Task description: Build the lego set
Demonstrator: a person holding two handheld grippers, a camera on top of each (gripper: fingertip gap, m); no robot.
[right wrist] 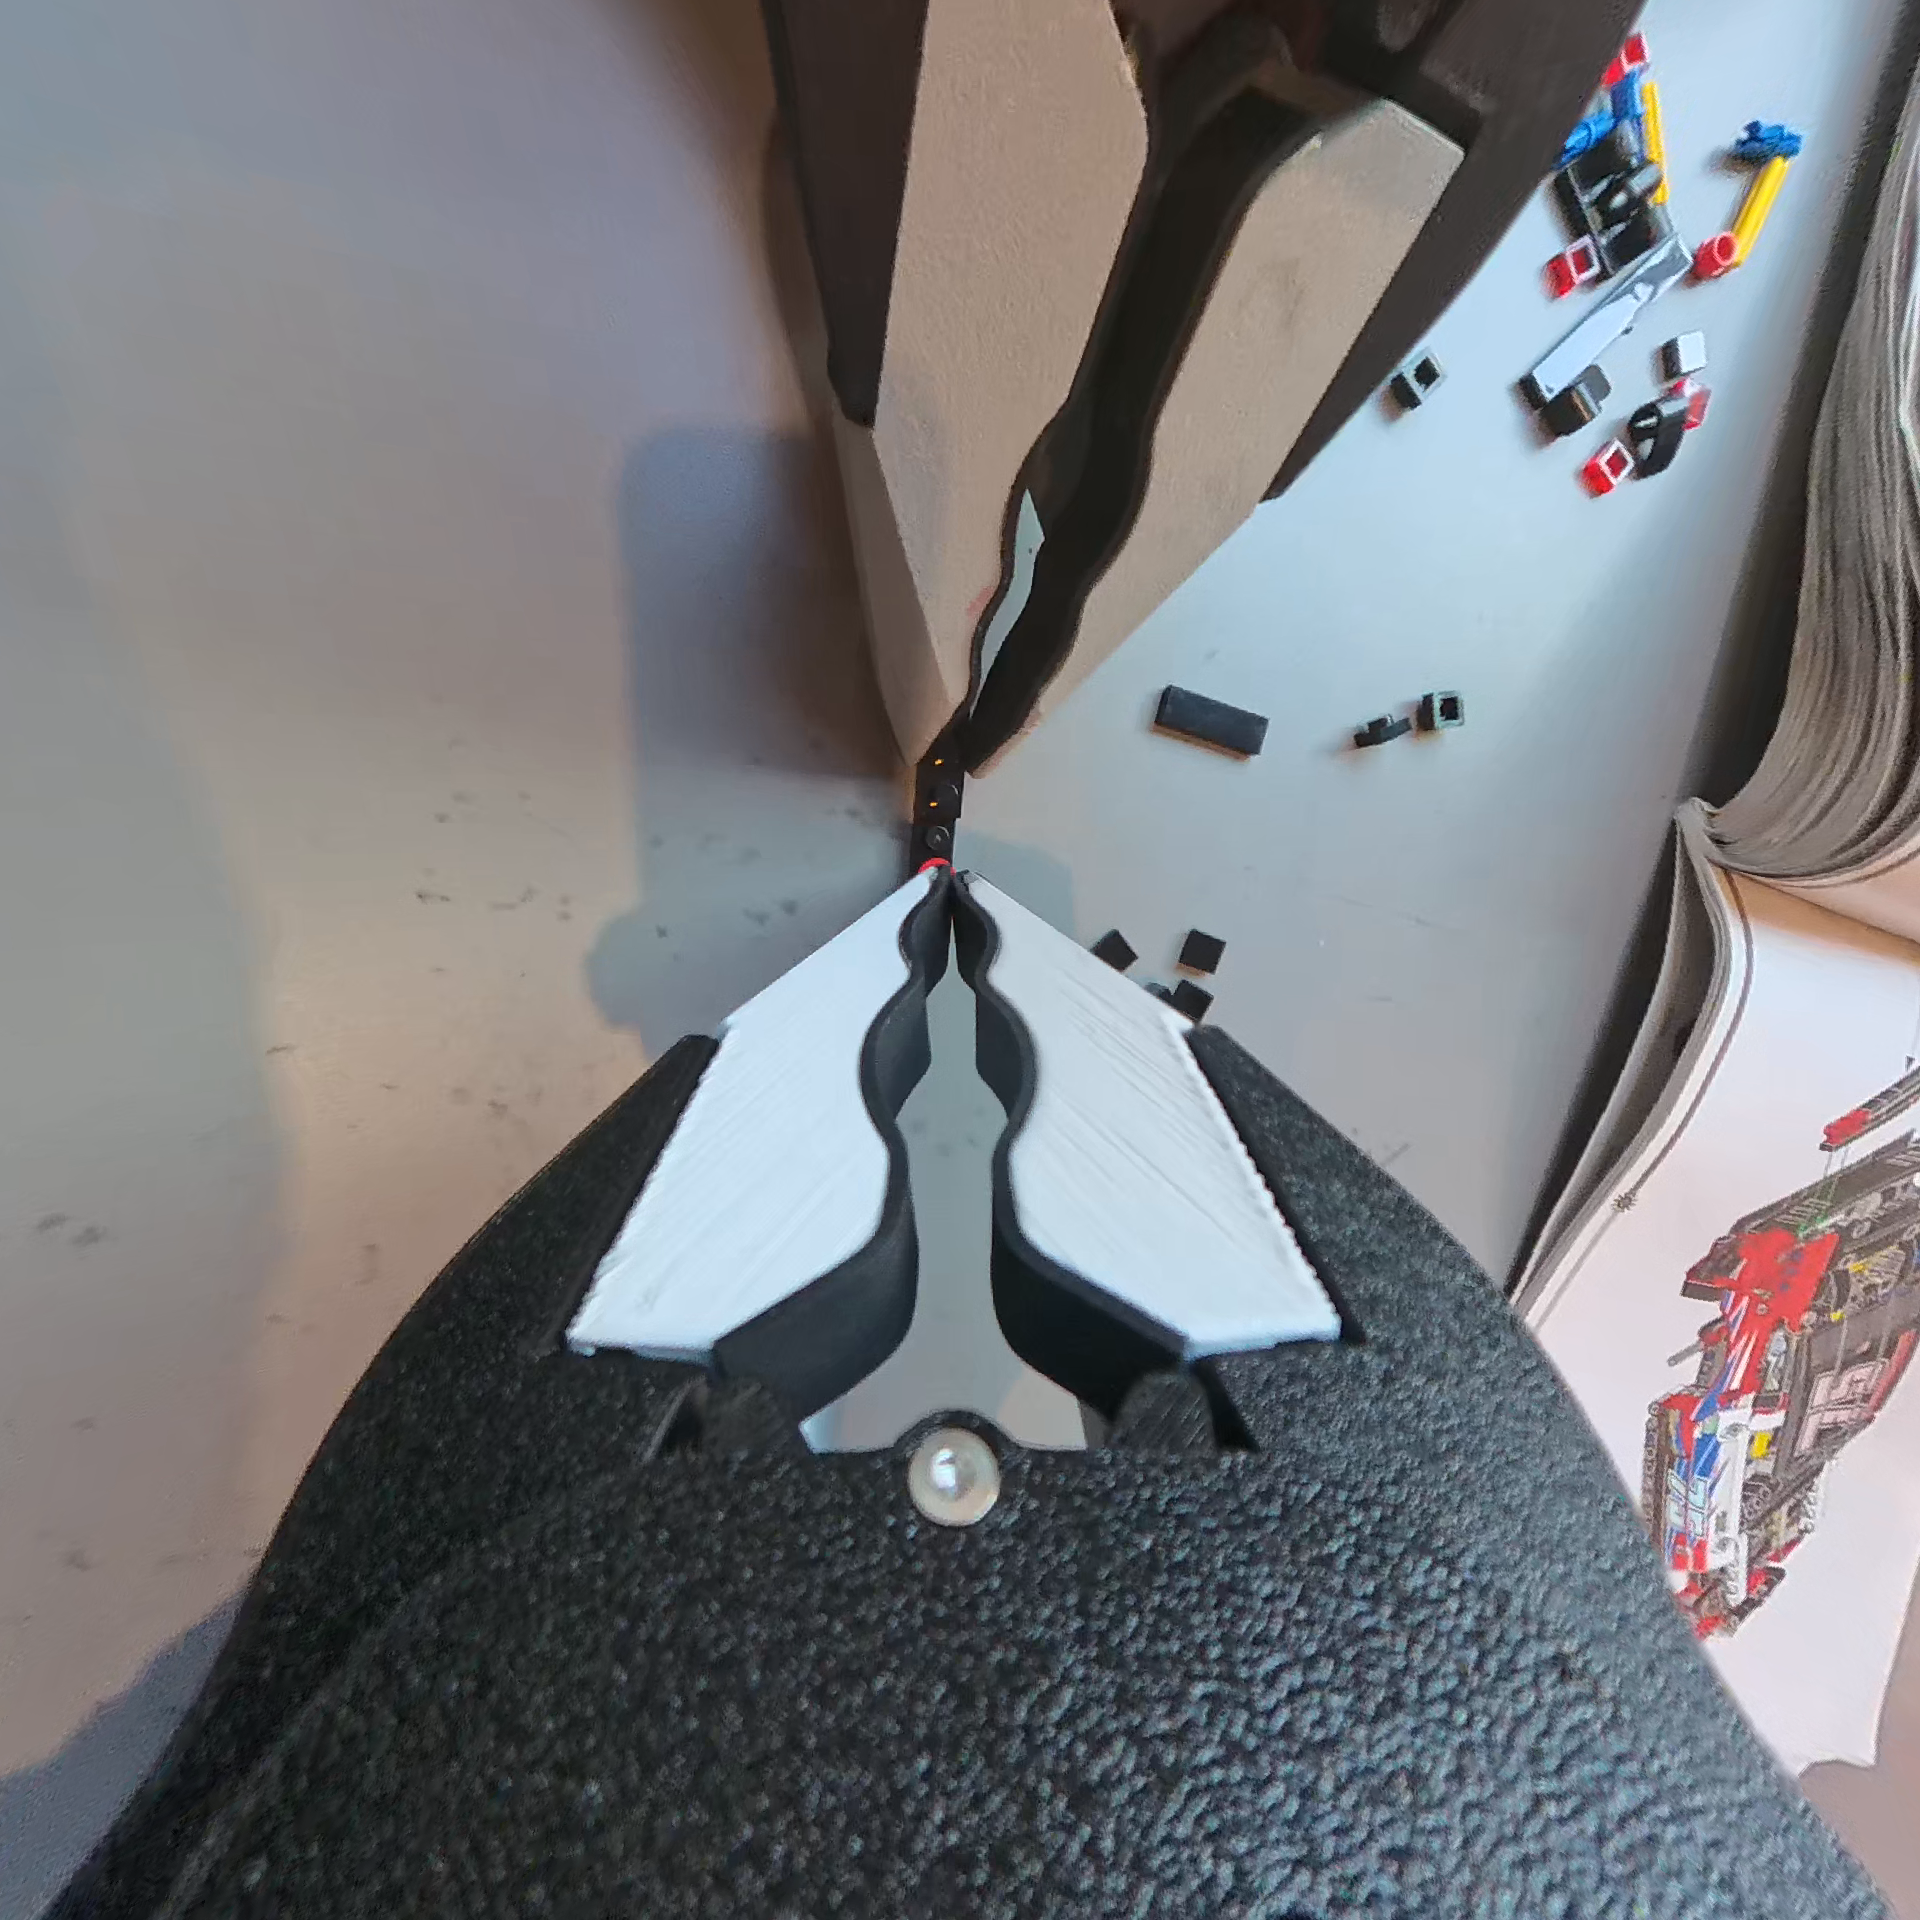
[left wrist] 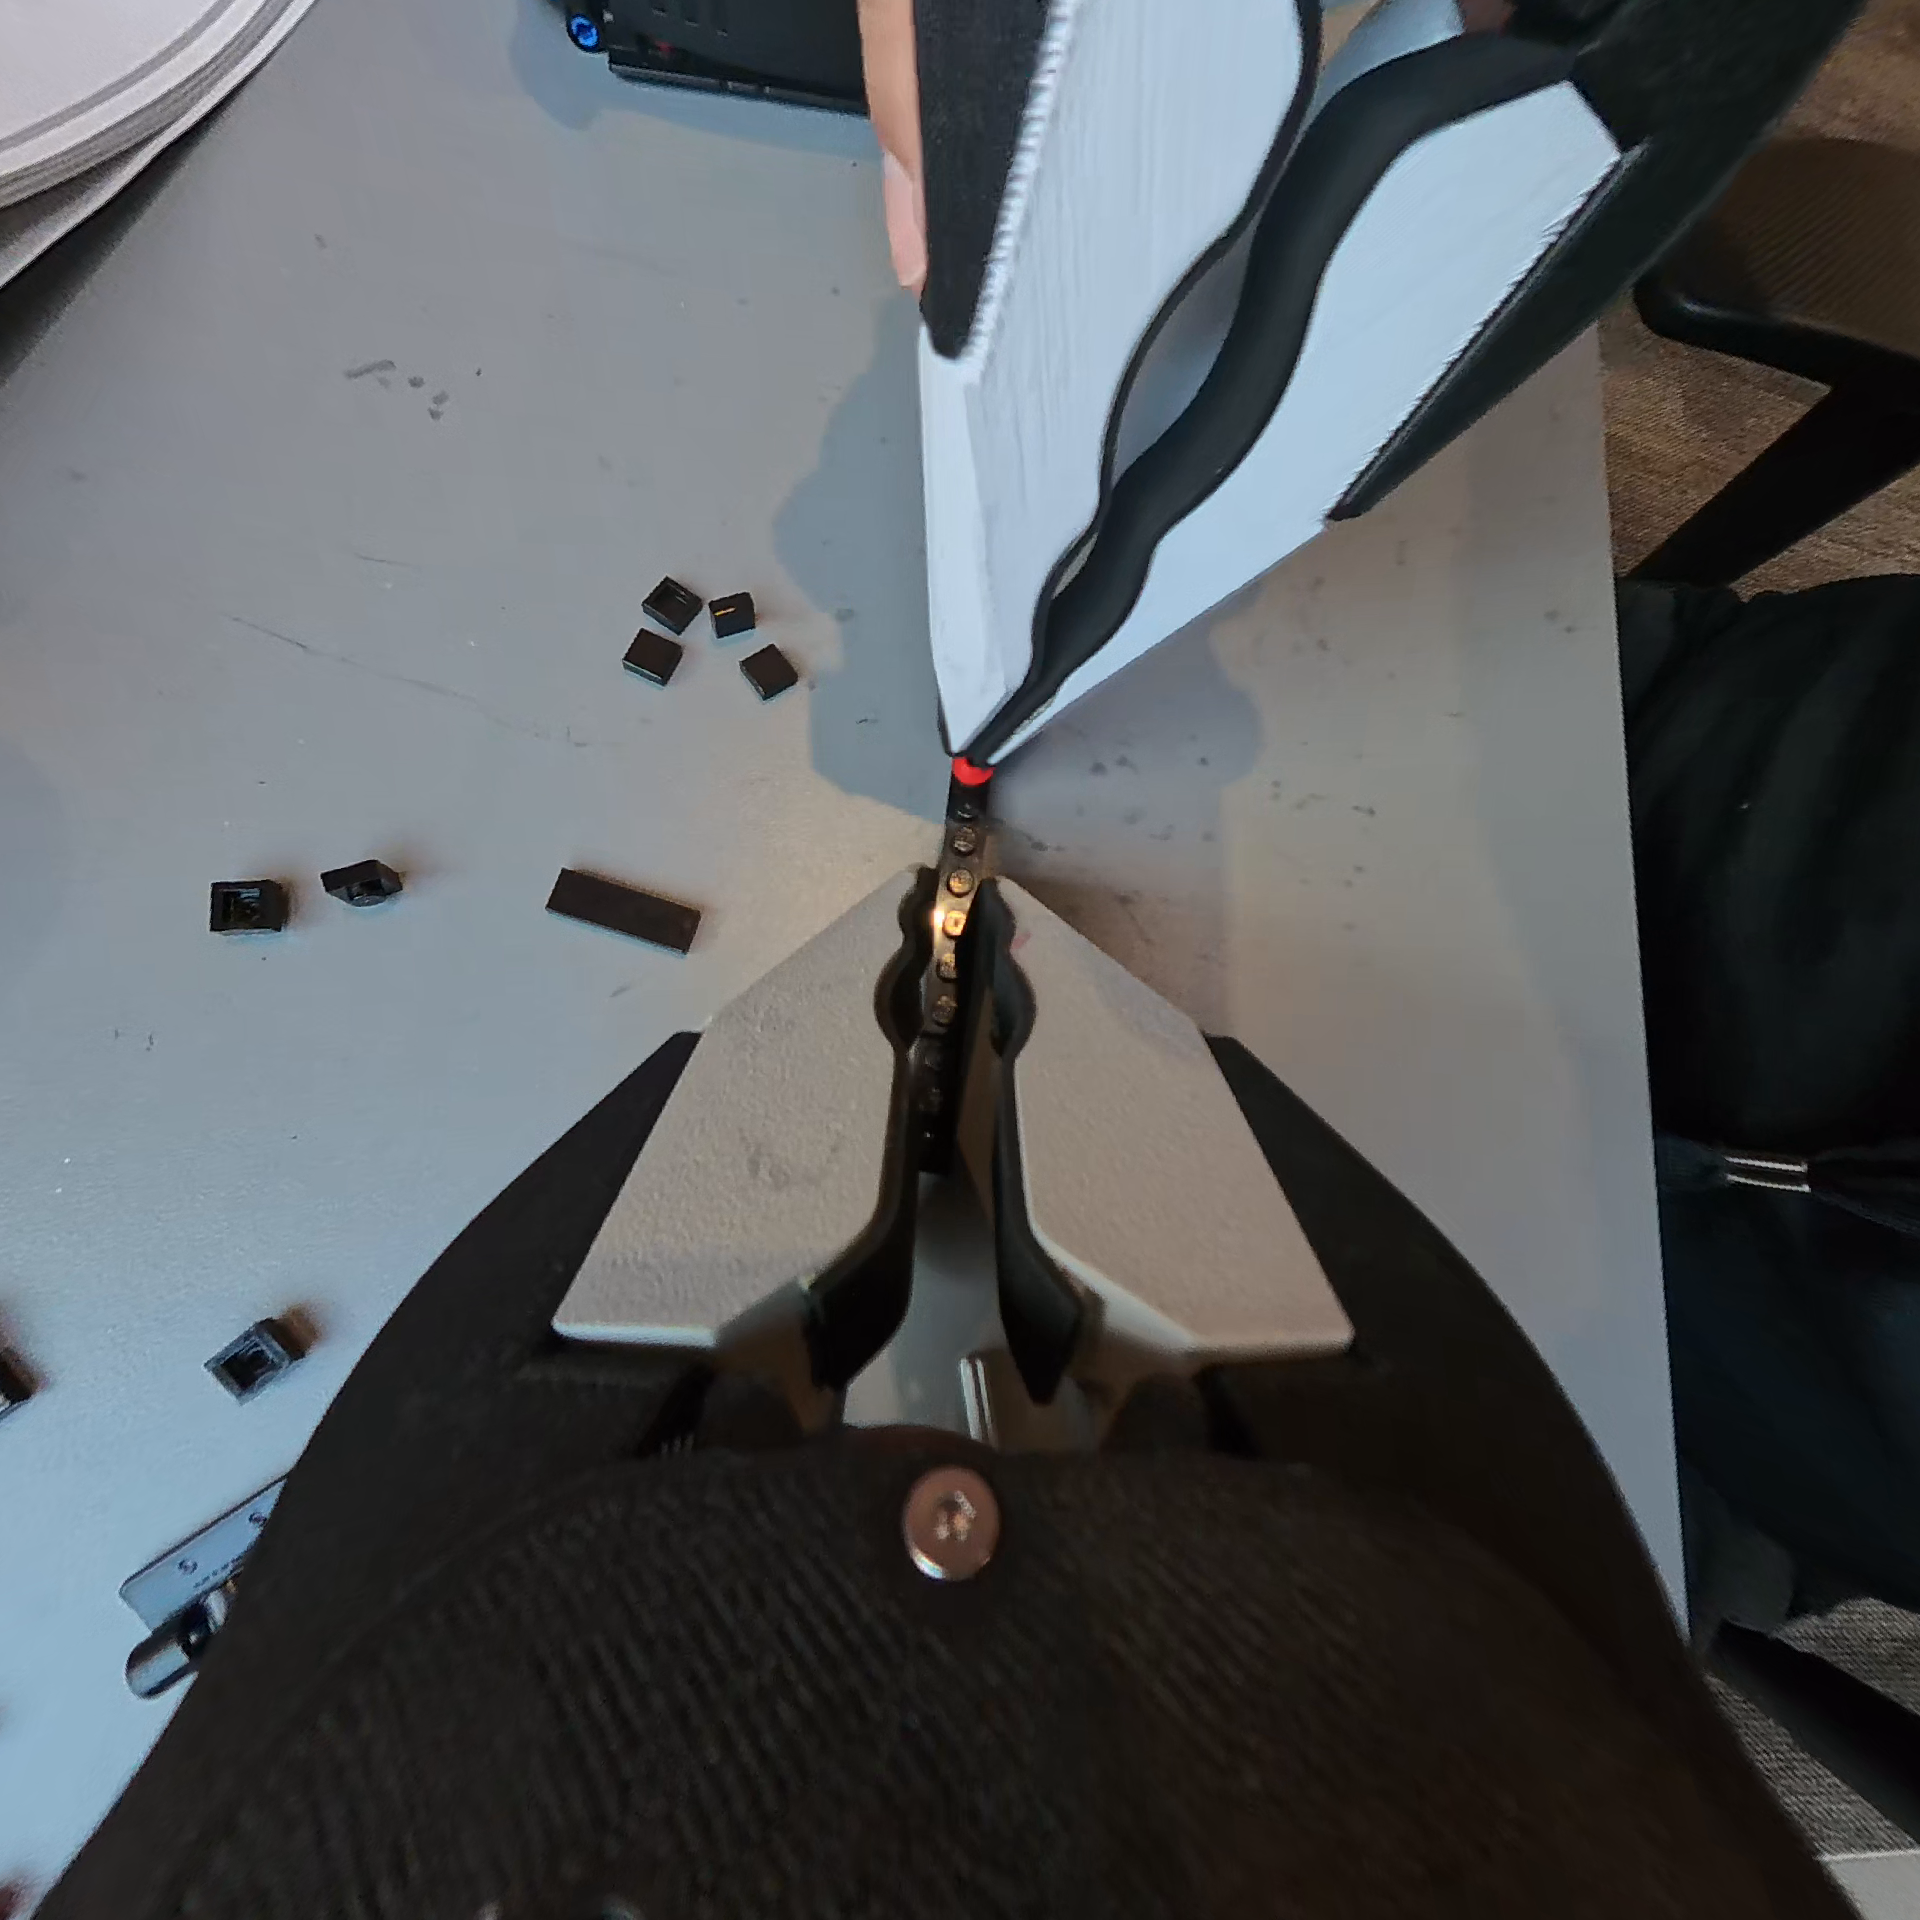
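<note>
Left gripper (left wrist: 951,883), grey fingers with black pads, jaws clamped on a long black studded lego strip (left wrist: 954,935) held edge-up above the grey counter (left wrist: 416,468); the strip's far end sticks out past the tips. Right gripper (right wrist: 951,878), white fingers, comes in from the opposite side, jaws closed tip to tip on a small red piece (left wrist: 968,770) sitting at the strip's far end. Both grippers meet nose to nose over the counter. Loose parts on the counter beside them: four small black square tiles (left wrist: 710,636) in a cluster, a flat black rectangular plate (left wrist: 623,910), two small black bits (left wrist: 301,896) further out. In the right wrist view, a scatter of red, blue, yellow and black pieces (right wrist: 1631,260) lies well apart, and an open instruction booklet (right wrist: 1766,1403) lies at the counter's edge.
</note>
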